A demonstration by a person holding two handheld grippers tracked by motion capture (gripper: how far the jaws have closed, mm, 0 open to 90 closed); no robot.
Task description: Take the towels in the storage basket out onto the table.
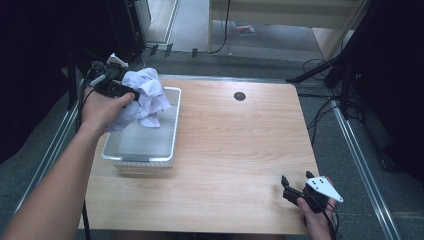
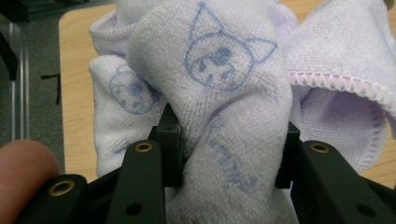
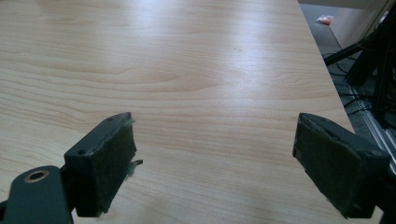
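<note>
A pale lilac towel (image 1: 142,97) printed with blue cartoon faces hangs bunched over the far end of a white plastic basket (image 1: 112,155). My left gripper (image 1: 131,95) is shut on the towel, and in the left gripper view the cloth (image 2: 224,93) is pinched between the two black jaws. Near the table's front right corner my right gripper (image 1: 296,180) stands open, and its pads (image 3: 112,158) have only bare wood between them.
The wooden table (image 1: 235,145) has a small round cable hole (image 1: 240,96) at the back. Black stands and cables surround the table on the grey floor. The basket's bottom looks bare below the towel.
</note>
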